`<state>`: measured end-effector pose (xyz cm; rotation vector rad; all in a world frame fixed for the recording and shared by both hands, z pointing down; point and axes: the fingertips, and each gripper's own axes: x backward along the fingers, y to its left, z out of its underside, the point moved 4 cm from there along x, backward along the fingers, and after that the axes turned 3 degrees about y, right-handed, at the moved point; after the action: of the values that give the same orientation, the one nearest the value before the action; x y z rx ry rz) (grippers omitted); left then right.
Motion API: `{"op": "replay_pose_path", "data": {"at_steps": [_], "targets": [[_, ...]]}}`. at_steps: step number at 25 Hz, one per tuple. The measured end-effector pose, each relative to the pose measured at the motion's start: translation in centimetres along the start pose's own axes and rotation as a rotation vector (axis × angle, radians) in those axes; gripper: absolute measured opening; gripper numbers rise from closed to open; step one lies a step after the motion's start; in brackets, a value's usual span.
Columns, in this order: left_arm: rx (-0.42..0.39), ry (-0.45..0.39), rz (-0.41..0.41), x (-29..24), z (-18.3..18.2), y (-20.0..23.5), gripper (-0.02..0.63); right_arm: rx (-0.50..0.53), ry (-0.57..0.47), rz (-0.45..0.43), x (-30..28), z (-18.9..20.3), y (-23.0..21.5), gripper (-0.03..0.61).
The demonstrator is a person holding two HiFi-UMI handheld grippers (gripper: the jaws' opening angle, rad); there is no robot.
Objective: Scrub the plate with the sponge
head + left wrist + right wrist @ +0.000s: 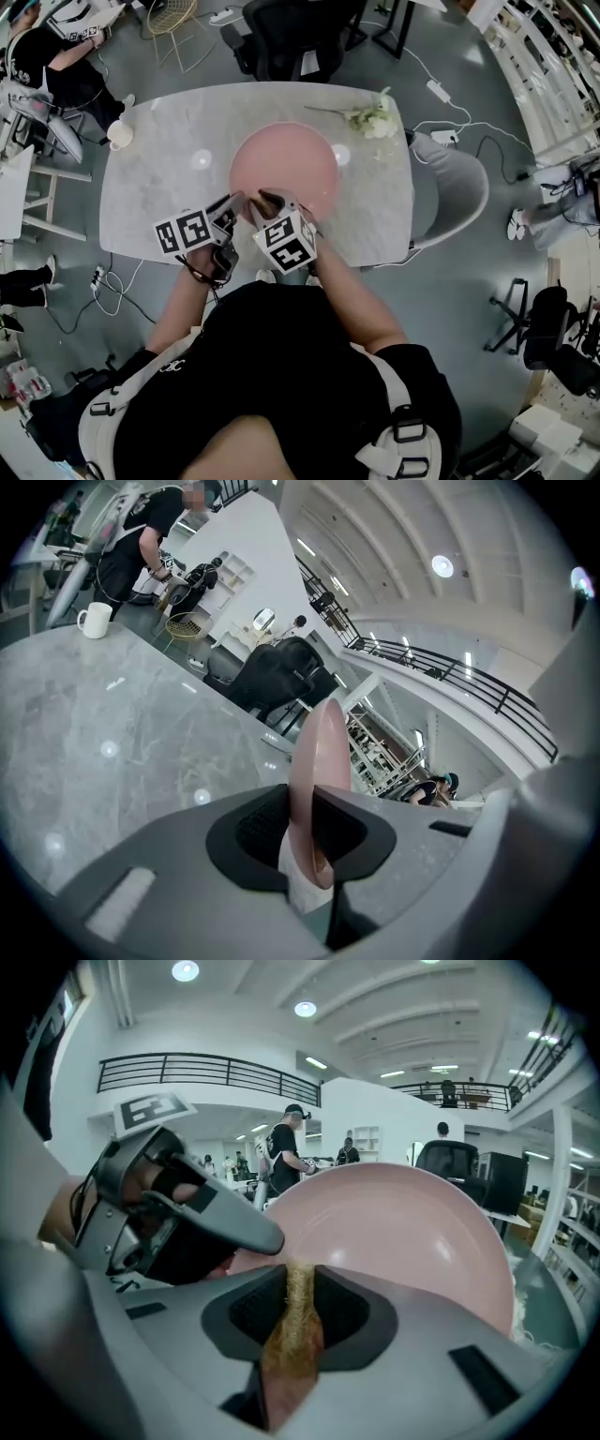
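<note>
One plate (pixel 284 169), one sponge (pixel 292 1324), one mug (pixel 119 136)

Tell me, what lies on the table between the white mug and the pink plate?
Nothing: in the head view the marble table between the mug and the plate is bare, apart from a spot of reflected light.

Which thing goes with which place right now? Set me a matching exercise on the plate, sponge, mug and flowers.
Things:
1. plate
2. sponge
3. mug
4. flowers

Places:
A. at the far left corner of the table
B. rim clamped in the left gripper
C. lying near the table's far right corner
D. pinched in the right gripper

Pairs: 1-B, 2-D, 3-A, 4-C
</note>
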<state>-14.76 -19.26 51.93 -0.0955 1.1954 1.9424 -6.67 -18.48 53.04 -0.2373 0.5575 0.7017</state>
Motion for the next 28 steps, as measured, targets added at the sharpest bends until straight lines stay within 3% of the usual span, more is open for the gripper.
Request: {"op": "replay_pose_path", "data": {"at_steps": [7,13,18,22,28], "targets": [[0.023,-0.003,0.032,0.0,0.1,-0.3,0.064,-0.182,-0.042,0.244,1.6,0.6,-6.1,0.075],[0.073,-0.008,0.039,0.3,-0.2,0.4,0.072,-0.303,0.090,0.403,1.9,4.0,-9.9,0.075],[0.072,0.011,0.021,-0.4,0.2,1.0,0.074,-0.363,0.093,0.402,2.8,4.6,-10.4,0.075],[0.171,0.033,0.039,-1.1,0.7,2.9,0.067,-0.324,-0.053,0.372,4.6,2.2,-9.9,0.075],[0.246,0.076,-0.075,-2.5,2.2,7.9,0.067,-0.298,-0.244,0.407,9.0,-0.9,-10.3,0.075]]}}
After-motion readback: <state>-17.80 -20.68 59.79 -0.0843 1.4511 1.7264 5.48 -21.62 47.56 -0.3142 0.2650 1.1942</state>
